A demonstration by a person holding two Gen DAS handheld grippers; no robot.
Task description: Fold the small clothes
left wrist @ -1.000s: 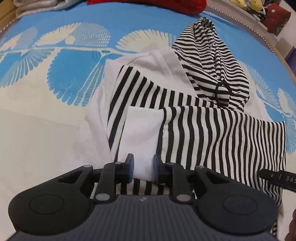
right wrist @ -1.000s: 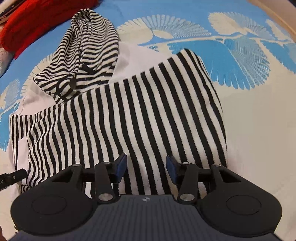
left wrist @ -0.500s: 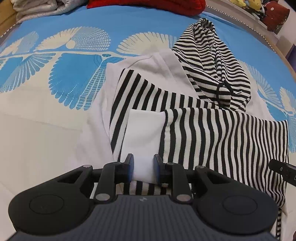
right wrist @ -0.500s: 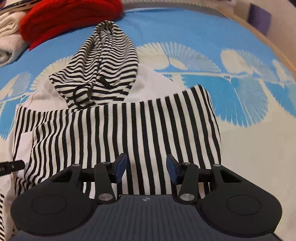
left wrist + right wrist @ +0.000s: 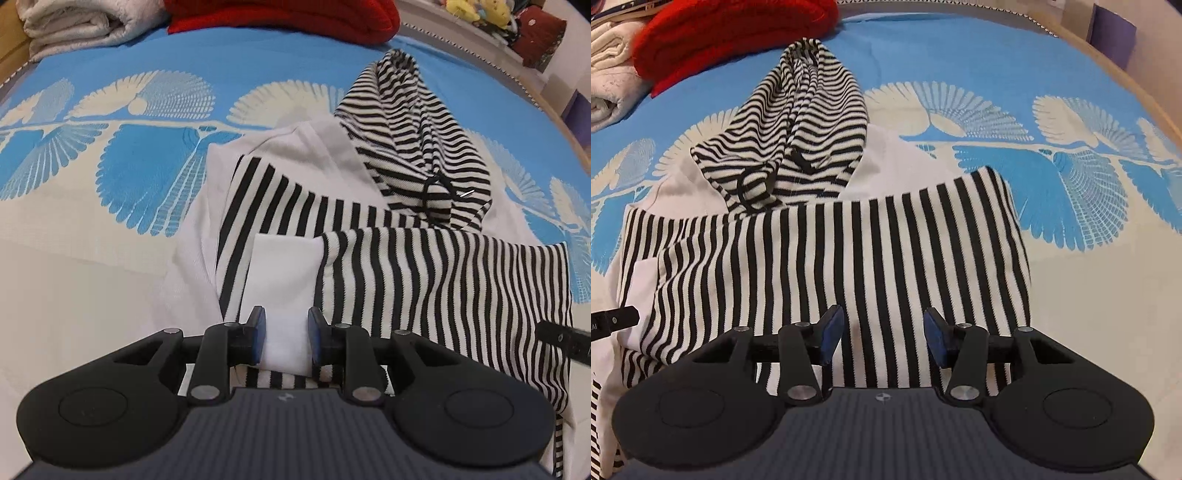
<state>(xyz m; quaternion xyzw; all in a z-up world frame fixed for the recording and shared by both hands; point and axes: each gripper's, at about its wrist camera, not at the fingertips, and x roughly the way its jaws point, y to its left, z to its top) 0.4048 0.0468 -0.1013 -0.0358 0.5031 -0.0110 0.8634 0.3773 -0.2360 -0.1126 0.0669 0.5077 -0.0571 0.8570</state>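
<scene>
We see the striped hooded garment (image 5: 424, 280) lying flat on the blue patterned bedspread (image 5: 110, 122), hood pointing away from both claws. The left gripper (image 5: 283, 334) clamps its white cuff (image 5: 282, 280). The right gripper (image 5: 882, 332) stands apart over the striped fabric, pads not pressing.

Bright, even indoor light with soft shadows; fisheye bending at the edges, corners perhaps slightly blurred.

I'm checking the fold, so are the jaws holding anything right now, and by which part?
Left gripper: jaws straddle the hoodie's white cuff; whether they pinch it cannot be told. Right gripper: jaws open over striped fabric, holding nothing.
</scene>
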